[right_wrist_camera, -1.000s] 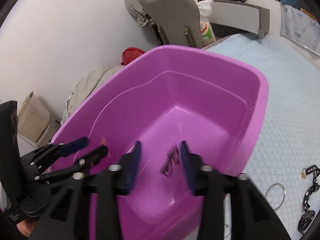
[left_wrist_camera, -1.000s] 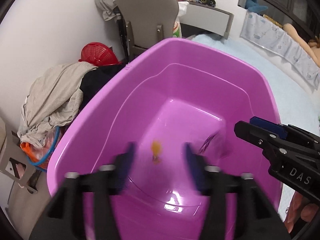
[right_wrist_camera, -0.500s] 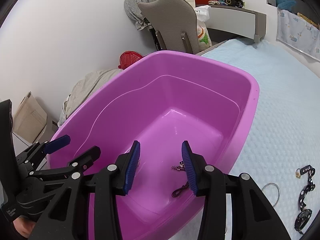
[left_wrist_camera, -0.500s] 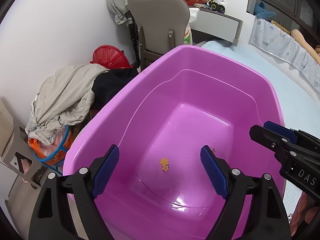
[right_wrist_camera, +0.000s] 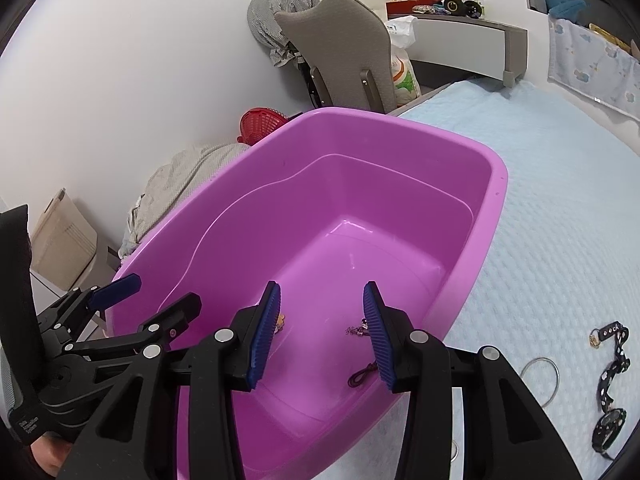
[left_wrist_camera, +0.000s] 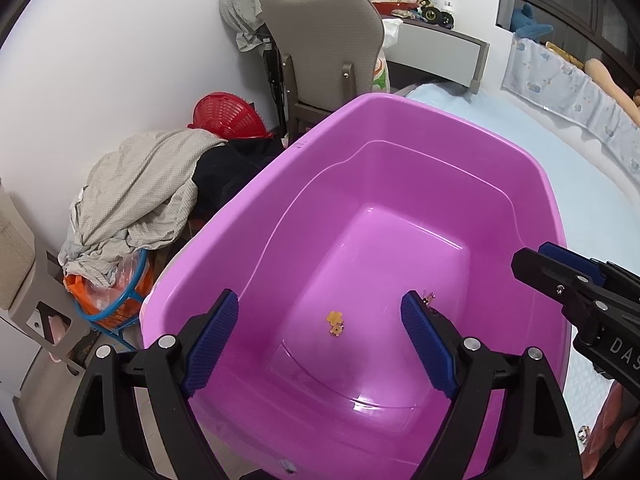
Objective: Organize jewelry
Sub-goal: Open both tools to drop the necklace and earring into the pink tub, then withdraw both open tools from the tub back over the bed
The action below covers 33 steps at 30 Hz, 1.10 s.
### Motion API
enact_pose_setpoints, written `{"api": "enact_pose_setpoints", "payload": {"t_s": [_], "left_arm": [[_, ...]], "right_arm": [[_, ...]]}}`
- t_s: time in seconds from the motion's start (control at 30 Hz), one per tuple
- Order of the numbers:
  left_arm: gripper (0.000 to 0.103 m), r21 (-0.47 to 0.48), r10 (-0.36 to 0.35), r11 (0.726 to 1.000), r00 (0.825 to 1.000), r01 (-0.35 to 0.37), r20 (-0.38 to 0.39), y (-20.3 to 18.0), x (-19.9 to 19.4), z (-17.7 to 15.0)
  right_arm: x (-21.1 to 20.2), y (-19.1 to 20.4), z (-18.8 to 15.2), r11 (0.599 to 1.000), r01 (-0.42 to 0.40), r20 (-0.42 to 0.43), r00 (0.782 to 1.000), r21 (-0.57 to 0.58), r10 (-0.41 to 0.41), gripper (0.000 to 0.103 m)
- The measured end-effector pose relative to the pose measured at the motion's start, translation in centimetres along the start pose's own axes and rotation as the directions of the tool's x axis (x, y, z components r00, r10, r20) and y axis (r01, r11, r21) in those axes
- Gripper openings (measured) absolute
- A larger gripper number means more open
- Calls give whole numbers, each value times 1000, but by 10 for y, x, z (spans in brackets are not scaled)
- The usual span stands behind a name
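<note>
Pale blue bedding (right_wrist_camera: pixel 560 200) covers the bed, and a big purple tub (right_wrist_camera: pixel 496 184) is set on it near the white wall, likely so the jewelry can be gathered in one place. Both grippers are held over the near end of the tub and pointed down into it. The left gripper (left_wrist_camera: pixel 320 334) is spread wide with nothing between its pads. The right gripper (right_wrist_camera: pixel 320 332) is parted about halfway and is empty too. A small yellow charm (left_wrist_camera: pixel 335 322) is seen lying on the tub floor, and a thin dark chain (right_wrist_camera: pixel 360 376) lies to its right. Only the right view shows what is left on the bedding at the far right: a silver ring (right_wrist_camera: pixel 540 380) and a black beaded strap (right_wrist_camera: pixel 610 372), so more picking up seems to be needed. Only the left view shows the charm plainly.
</note>
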<state>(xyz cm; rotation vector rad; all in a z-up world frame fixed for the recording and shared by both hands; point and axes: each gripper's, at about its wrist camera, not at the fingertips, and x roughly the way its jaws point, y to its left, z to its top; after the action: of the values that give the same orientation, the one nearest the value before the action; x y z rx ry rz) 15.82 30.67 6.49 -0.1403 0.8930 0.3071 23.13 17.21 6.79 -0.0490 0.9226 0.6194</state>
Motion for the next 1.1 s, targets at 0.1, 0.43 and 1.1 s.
{"api": "enact_pose_setpoints", "payload": {"t_s": [0.1,0.43,1.1], "left_arm": [[82,1,3,1000,1000,-3,3,0,-4,-3],[82,6,-5,1000,1000,5,26,-6,-29,-11],[82,105,-84,992,993,75,83,-58,-91,-52]], "right_arm": [[-5,0,-2,1000,-2,6,1000,0,2,42],[-30,-5,-18,1000,-5,27,1000,19,4,43],[-123,-31,-90,995,59,122,990,86,-69,48]]}}
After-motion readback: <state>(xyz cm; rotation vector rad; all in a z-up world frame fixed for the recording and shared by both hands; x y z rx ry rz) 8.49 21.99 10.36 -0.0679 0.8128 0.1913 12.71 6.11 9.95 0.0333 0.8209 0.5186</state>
